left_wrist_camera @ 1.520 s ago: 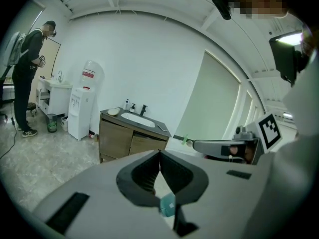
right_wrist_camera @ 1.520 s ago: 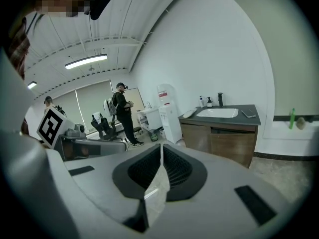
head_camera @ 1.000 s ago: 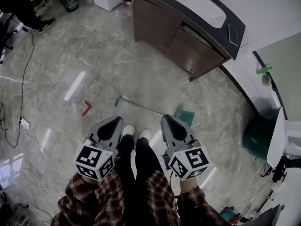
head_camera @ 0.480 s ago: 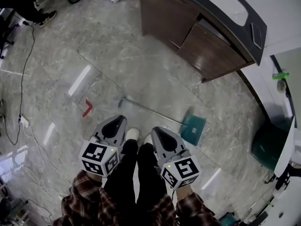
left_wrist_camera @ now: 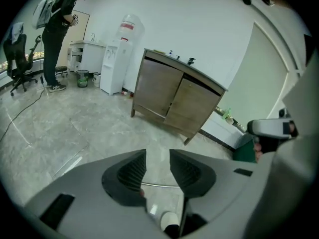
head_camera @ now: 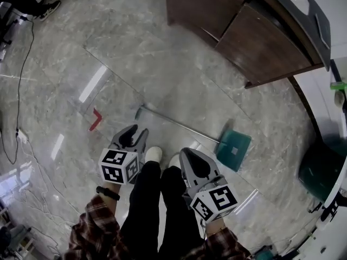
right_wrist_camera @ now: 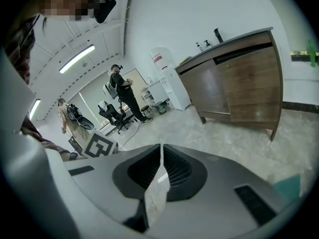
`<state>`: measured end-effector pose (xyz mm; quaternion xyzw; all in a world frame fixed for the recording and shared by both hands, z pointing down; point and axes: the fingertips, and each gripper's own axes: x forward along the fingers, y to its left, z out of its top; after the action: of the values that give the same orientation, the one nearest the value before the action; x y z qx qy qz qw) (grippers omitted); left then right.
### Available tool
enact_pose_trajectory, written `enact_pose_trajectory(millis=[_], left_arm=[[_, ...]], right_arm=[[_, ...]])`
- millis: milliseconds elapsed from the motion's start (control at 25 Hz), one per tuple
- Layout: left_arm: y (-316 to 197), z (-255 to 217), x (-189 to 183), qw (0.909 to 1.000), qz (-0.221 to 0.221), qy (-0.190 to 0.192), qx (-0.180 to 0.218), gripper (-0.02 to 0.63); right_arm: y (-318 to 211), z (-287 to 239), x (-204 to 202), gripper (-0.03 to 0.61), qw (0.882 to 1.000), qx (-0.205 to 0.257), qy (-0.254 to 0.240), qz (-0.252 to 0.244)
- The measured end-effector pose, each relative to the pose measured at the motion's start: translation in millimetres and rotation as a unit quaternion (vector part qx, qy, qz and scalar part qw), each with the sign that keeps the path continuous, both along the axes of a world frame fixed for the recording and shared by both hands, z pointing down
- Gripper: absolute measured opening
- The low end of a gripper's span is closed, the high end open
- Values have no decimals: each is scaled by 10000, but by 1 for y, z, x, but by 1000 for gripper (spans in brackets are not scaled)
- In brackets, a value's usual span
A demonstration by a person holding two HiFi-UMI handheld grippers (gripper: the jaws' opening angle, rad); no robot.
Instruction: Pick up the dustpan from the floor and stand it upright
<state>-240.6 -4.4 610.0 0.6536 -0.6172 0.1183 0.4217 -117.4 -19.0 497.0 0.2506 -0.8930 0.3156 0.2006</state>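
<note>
Jaws of the left gripper (left_wrist_camera: pixel 158 156) stand apart, having just been opening, with nothing caught between them. Through the gap the left gripper view shows only the grey marble floor (head_camera: pixel 162 75), a white shoe (left_wrist_camera: pixel 169 218) and a stretch of thin metal rod lying farther off. Jaws of the right gripper (right_wrist_camera: pixel 160 148) are drawn together to a thin slit at the tips and grip nothing.

Seen from the head camera, a person in plaid sleeves (head_camera: pixel 97 229) and dark trousers (head_camera: pixel 162 205) holds both grippers low, one to each side of the legs.

The dustpan (head_camera: pixel 234 150) lies flat on the floor, not yet picked up. Its teal pan rests to the right of the right gripper, near it but apart. Its long handle (head_camera: pixel 179 125) runs up and to the left across the stone, and the far end lies just beyond the left gripper's tips without touching them.

A small red angle piece (head_camera: pixel 96 119) sits on the floor to the left of that handle end. A brown wooden cabinet (head_camera: pixel 255 42) stands beyond the dustpan, and a dark green bin (head_camera: pixel 320 169) sits at the right edge of the frame. A black cable (head_camera: pixel 21 91) trails along the left side.

In the left gripper view, another person in black (left_wrist_camera: pixel 57 14) stands at the far end of the room beside an office chair (left_wrist_camera: pixel 17 54), with a white water dispenser (left_wrist_camera: pixel 122 54) against the wall.
</note>
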Motion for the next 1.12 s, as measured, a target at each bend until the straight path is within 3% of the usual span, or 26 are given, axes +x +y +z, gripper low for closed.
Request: enact_pose_trajectory(millis=[320,640,1120], left_arm=[[-9,148,-27,9986,-200,-335,-368,130],[9,307,-51,9908,50,-825,-1073,130],[-5,460,-86,9844,7,-1016,-1435,130]], right_arm=[[-20,77,5,12,9996,170,-226,42],[-39,165,17,12,9989,-54,-429,196],[-52,274,-7,12,9982,-124,-579,2]])
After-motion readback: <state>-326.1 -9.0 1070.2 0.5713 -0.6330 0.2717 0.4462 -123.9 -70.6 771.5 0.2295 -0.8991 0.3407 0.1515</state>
